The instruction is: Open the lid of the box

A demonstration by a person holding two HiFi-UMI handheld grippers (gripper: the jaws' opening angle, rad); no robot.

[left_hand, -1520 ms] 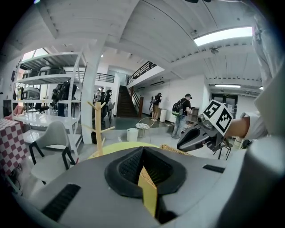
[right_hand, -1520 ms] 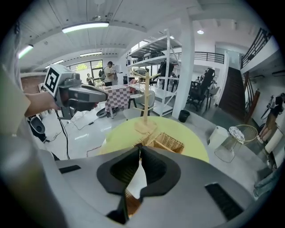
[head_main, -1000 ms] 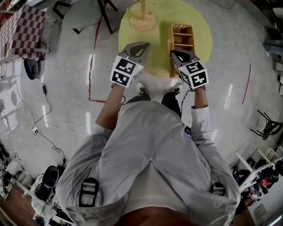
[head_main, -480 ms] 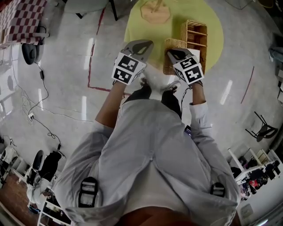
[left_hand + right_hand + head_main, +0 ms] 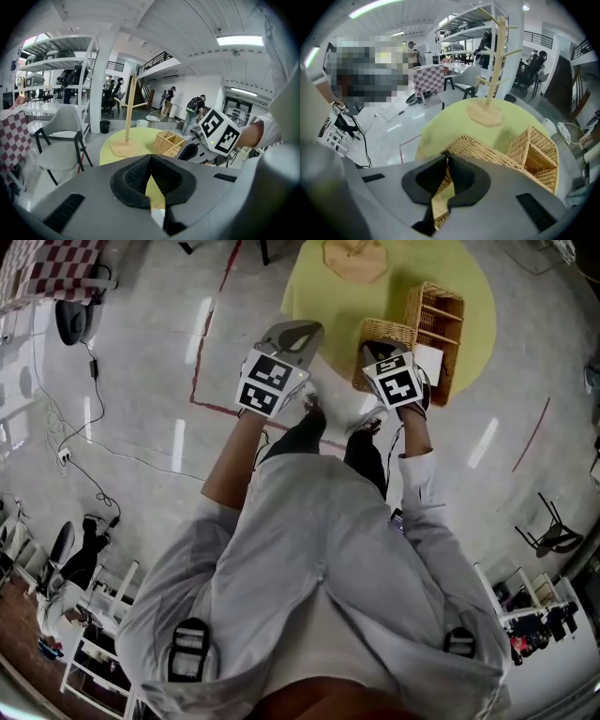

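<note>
Wicker box [image 5: 437, 313] woven, compartments showing; left gripper [image 5: 298, 331], right gripper [image 5: 376, 349] jaws closed, empty.

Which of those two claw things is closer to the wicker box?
Right. The right gripper is above the near edge of the wicker box. The left gripper is off to the box's left, apart from it, over the edge of the yellow table.

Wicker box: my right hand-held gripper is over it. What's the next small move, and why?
Probably open the right hand-held gripper and ease it down to the near edge of the lid on the wicker box: its jaws are together and empty, and the lid looks closed just below.
</note>
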